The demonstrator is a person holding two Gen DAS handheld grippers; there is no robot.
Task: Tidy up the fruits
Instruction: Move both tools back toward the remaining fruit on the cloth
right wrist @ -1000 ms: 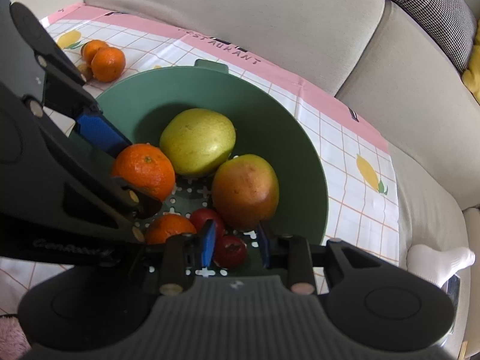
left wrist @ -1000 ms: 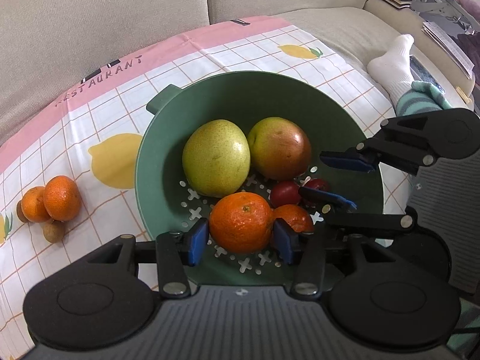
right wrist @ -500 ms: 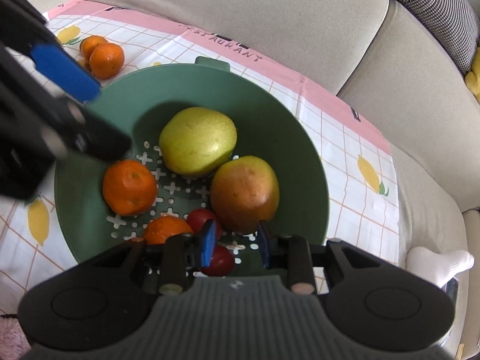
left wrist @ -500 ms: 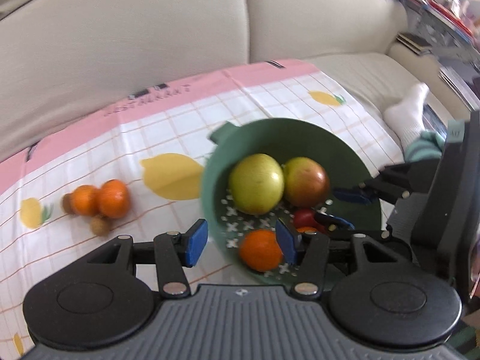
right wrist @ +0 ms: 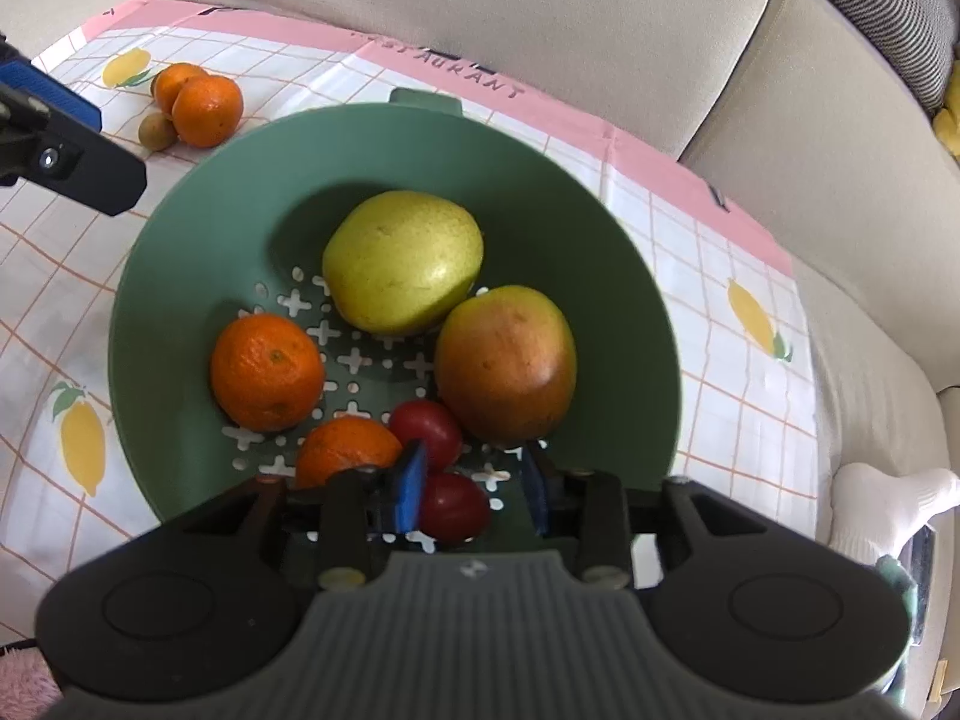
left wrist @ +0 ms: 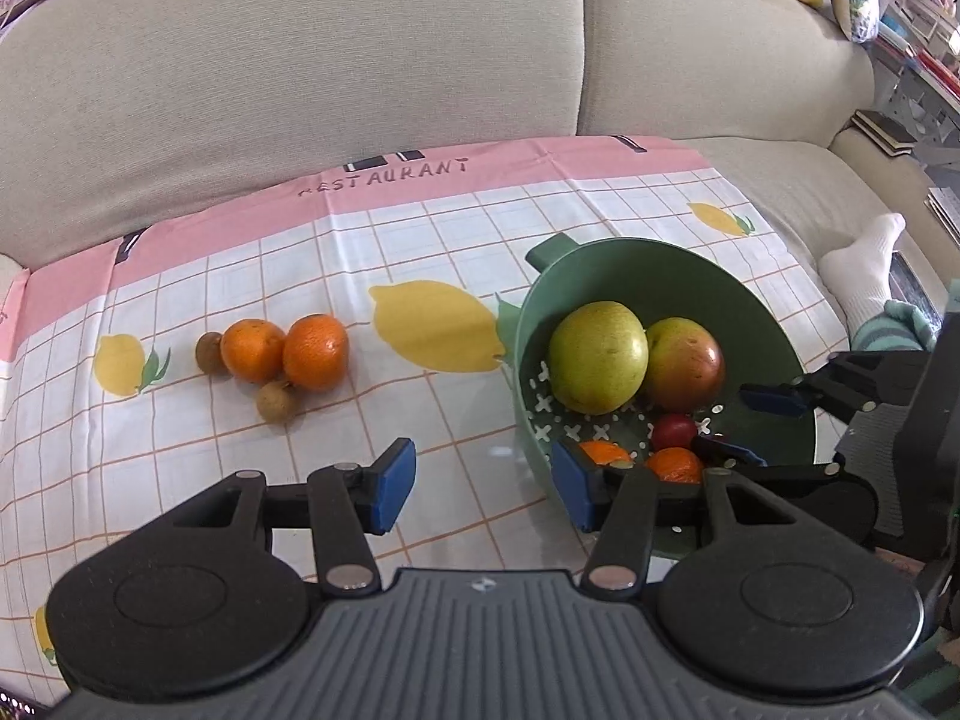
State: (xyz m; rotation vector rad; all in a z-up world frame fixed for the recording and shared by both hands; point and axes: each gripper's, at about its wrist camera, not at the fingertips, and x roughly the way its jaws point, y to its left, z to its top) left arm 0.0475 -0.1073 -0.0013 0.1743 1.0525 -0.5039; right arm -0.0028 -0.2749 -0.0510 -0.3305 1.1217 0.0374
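A green colander bowl (right wrist: 198, 240) (left wrist: 744, 294) holds a green pear (right wrist: 402, 261), a red-green apple (right wrist: 507, 363), two oranges (right wrist: 267, 372) and two small red fruits (right wrist: 427, 427). Two more oranges (left wrist: 315, 351) and two small brown fruits (left wrist: 275, 401) lie on the cloth left of the bowl. My left gripper (left wrist: 480, 486) is open and empty, above the cloth at the bowl's left rim. My right gripper (right wrist: 474, 489) is open over the bowl's near side, with a red fruit (right wrist: 453, 507) between its fingers, not squeezed.
A lemon-print checked cloth (left wrist: 336, 252) with a pink border covers the sofa seat. Beige sofa back cushions (left wrist: 300, 60) rise behind. A foot in a white sock (left wrist: 864, 264) lies right of the bowl. Books and shelves (left wrist: 918, 96) stand at far right.
My left gripper let go of the orange in the bowl, then pulled back and left, out of the bowl. The right gripper stayed open over the bowl.
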